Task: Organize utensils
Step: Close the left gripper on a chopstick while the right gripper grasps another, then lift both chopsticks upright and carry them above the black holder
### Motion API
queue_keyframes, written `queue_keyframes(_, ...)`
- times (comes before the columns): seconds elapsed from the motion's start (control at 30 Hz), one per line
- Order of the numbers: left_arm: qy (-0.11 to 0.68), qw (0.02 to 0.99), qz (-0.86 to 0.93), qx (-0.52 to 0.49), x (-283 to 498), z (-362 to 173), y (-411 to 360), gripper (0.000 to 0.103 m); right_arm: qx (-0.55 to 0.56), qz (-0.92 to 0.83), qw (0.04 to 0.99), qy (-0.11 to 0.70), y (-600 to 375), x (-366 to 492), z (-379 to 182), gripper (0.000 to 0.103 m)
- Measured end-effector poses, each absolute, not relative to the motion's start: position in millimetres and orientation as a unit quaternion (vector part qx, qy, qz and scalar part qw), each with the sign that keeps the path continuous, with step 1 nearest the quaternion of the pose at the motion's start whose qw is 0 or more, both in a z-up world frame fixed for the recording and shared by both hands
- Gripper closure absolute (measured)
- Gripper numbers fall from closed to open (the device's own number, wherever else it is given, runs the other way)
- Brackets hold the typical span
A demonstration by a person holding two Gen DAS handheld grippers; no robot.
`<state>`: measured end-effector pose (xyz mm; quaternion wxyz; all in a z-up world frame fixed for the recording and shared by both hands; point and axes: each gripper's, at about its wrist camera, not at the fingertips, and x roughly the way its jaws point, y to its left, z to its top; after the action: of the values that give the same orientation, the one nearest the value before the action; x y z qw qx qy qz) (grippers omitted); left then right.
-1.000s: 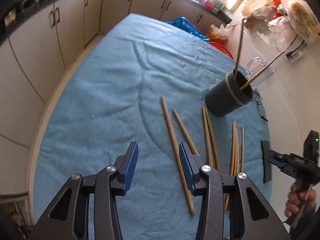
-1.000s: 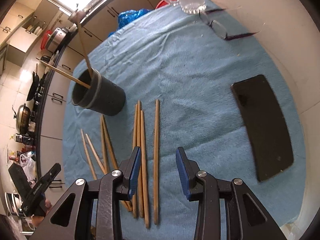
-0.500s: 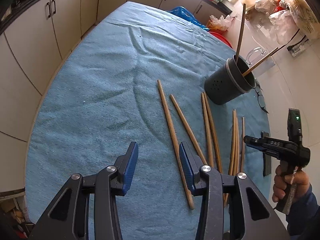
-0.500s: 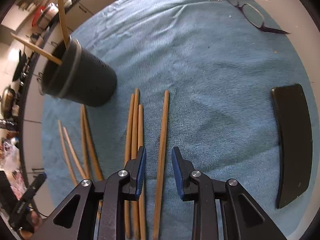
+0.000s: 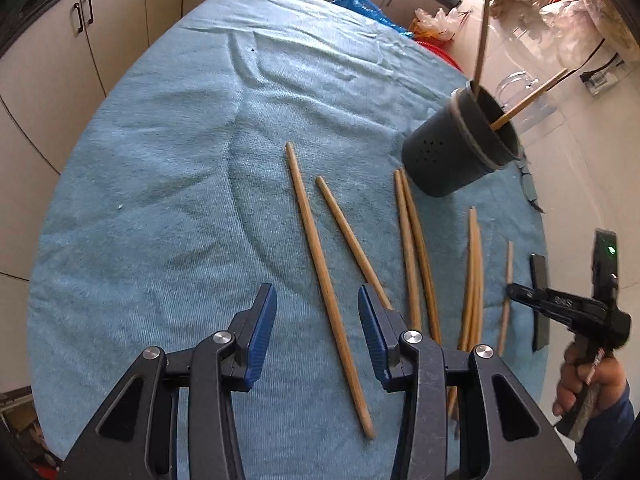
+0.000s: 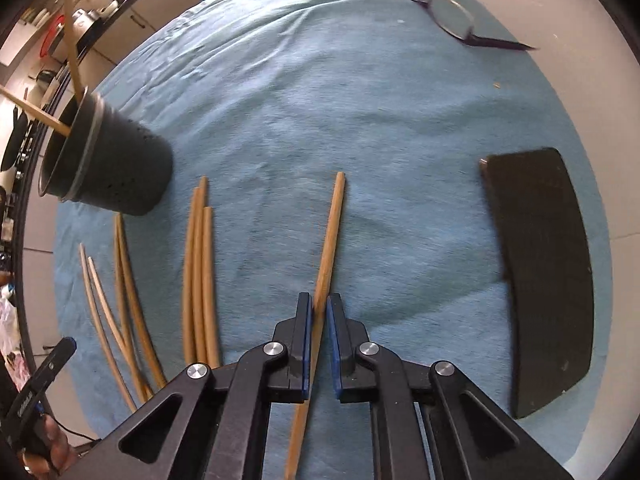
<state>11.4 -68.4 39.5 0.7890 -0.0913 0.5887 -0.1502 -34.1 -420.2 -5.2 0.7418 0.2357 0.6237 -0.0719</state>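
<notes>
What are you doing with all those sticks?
A person is tidying wooden chopsticks into the dark holder cup. The right hand-held gripper has its jaws closed around one chopstick on the blue cloth. The left hand-held gripper is open, over another chopstick. Two chopsticks already stand in the cup.

The right gripper (image 6: pixel 319 320) is seen closed around a single wooden chopstick (image 6: pixel 330 232), which is pinched between the blue pads (image 6: pixel 305 332) and points away over the blue cloth (image 6: pixel 304 92). Three more chopsticks (image 6: pixel 198 264) are laid side by side to its left, and further ones (image 6: pixel 120 300) are spread beyond them. A dark holder (image 6: pixel 116 168) with two sticks in it is placed at the far left. A black phone (image 6: pixel 544 272) is laid on the right, and eyeglasses (image 6: pixel 452 16) at the far edge.
</notes>
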Motion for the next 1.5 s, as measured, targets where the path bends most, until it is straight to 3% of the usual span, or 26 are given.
queue_keyframes(0.27,0.603,0.786,-0.122,-0.063,38.2,24.4,-85.9,0.062,0.241,-0.067,0.741,0.623,-428.3,-43.8,-4.6,0.095)
queue_keyframes(0.4,0.616,0.779,-0.109,-0.046,53.1,16.3,-94.9,0.077,0.234,-0.061,0.739,0.629,-427.8,-43.4,-3.9,0.095)
queue_keyframes(0.53,0.613,0.783,-0.1,-0.031,62.1,15.1,-101.0,0.083,0.223,-0.059,0.735,0.637,-423.6,-34.2,-4.6,0.094)
queue_keyframes(0.6,0.611,0.786,-0.094,-0.018,65.2,14.6,-104.6,0.092,0.218,-0.059,0.734,0.64,-421.7,-29.0,-5.3,0.093)
queue_keyframes(0.7,0.61,0.787,-0.09,-0.024,65.5,14.2,-102.4,0.097,0.209,-0.062,0.734,0.643,-419.4,-22.4,-5.2,0.093)
queue_keyframes(1.03,0.557,0.818,-0.122,-0.073,35.0,44.0,-86.3,0.097,0.246,-0.043,0.752,0.61,-426.3,-28.9,4.4,0.096)
queue_keyframes(1.5,0.447,0.873,-0.181,-0.072,-29.7,141.3,-71.7,0.097,0.181,-0.015,0.873,0.452,-374.6,-88.1,110.6,0.096)
